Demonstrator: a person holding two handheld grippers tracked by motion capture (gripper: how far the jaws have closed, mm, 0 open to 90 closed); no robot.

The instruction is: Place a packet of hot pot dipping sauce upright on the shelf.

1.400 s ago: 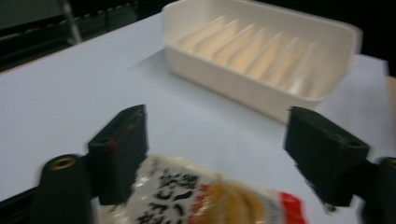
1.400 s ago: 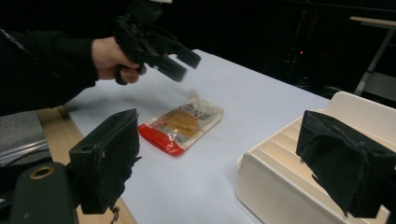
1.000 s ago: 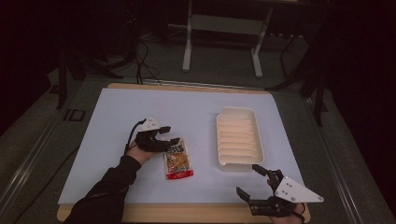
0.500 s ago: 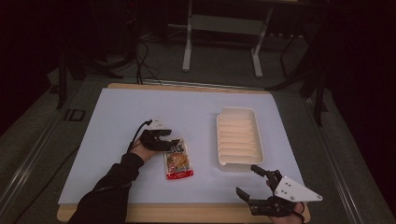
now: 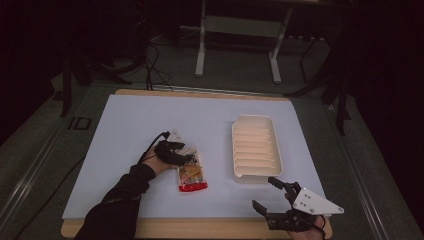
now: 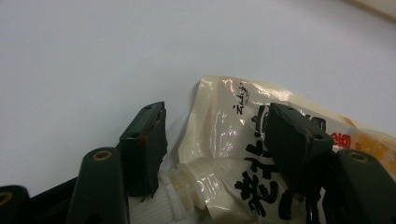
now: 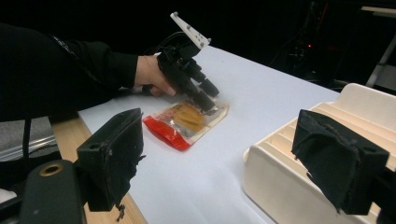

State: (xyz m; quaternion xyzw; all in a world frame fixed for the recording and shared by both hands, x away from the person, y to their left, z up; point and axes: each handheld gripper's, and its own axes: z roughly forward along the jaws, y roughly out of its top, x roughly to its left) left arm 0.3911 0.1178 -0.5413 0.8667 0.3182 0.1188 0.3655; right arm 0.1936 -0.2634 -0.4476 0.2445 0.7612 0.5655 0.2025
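Observation:
A flat snack pouch (image 5: 192,173), cream with black print and a red bottom edge, lies on the white table mat (image 5: 125,130). My left gripper (image 5: 176,152) is down at its far end. In the left gripper view the gripper (image 6: 219,135) is open, with its jaws on either side of the pouch (image 6: 233,154) and its white screw spout (image 6: 180,191). My right gripper (image 5: 264,192) hovers open at the table's near right edge with nothing between its fingers. The right gripper view shows that gripper (image 7: 224,158) facing the pouch (image 7: 187,119), with the left gripper (image 7: 208,103) tilted down onto it.
A cream ribbed tray (image 5: 255,147) stands right of the pouch, just beyond my right gripper; its near wall (image 7: 266,179) is close in the right gripper view. The wooden table edge (image 5: 200,227) runs along the front. Dark floor, cables and a stand lie beyond the table.
My left gripper has shifted a little to the right and settled over the pouch's spout end. The right gripper has hardly moved.

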